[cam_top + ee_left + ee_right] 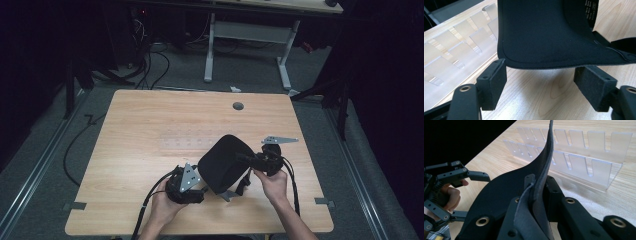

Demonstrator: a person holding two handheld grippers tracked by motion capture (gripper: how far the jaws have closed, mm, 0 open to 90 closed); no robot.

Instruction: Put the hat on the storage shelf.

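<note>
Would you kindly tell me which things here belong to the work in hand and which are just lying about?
In the job:
- black pouch, pinched at its edge
- right gripper, shut on the pouch
- left gripper, open under the pouch's rim
- clear slotted rack, close by, perhaps its destination

Lying about:
- second desk behind
- floor cables

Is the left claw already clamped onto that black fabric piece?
No. The left claw stands open, its pads apart beneath the black fabric piece edge.

Black pad point(544, 32) cut off by the left gripper view's top edge
</note>
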